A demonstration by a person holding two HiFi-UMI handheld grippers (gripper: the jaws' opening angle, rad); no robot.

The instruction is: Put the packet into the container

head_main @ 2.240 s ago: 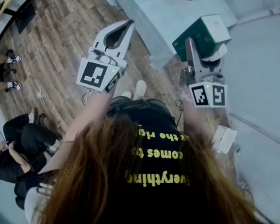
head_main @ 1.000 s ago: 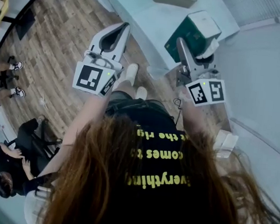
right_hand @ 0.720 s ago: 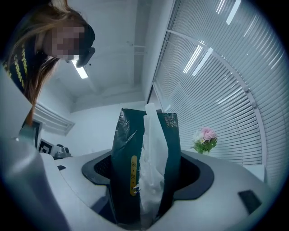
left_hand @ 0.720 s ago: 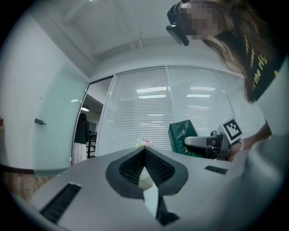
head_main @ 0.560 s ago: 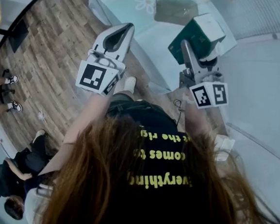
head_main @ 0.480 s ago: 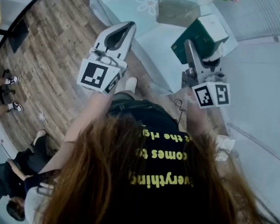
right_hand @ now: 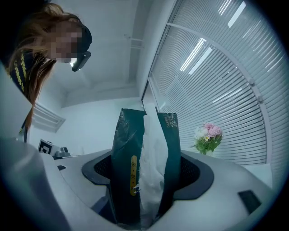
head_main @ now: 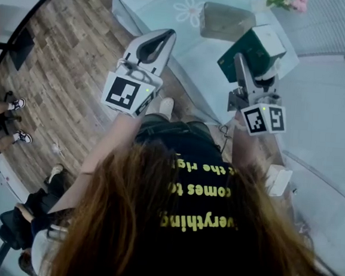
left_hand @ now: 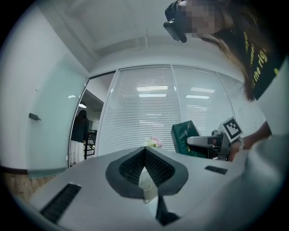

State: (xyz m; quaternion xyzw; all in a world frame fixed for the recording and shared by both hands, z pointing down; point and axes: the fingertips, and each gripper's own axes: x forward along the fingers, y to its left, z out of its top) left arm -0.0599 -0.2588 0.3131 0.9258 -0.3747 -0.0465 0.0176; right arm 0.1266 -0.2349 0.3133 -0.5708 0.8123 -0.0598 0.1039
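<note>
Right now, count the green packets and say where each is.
1. The green packet is gripped between the jaws of the right gripper, held up near the table. The left gripper is shut and empty. Others may lie out of view.

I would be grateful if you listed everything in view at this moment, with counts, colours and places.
packet: one, dark green with white, clamped between the right jaws, seen over the table's right side
container: one, grey-brown, on the table beyond the packet
table: one, pale blue top with a flower print, ahead of the person
flowers: one bunch, pink and white, at the table's far side
floor: brown wood, left of the table
bystanders: at least two, dark clothes, along the left edge
left hand-held gripper: one, pale grey, jaws together and empty, near the table's front edge
right hand-held gripper: one, grey, shut on the packet
</note>
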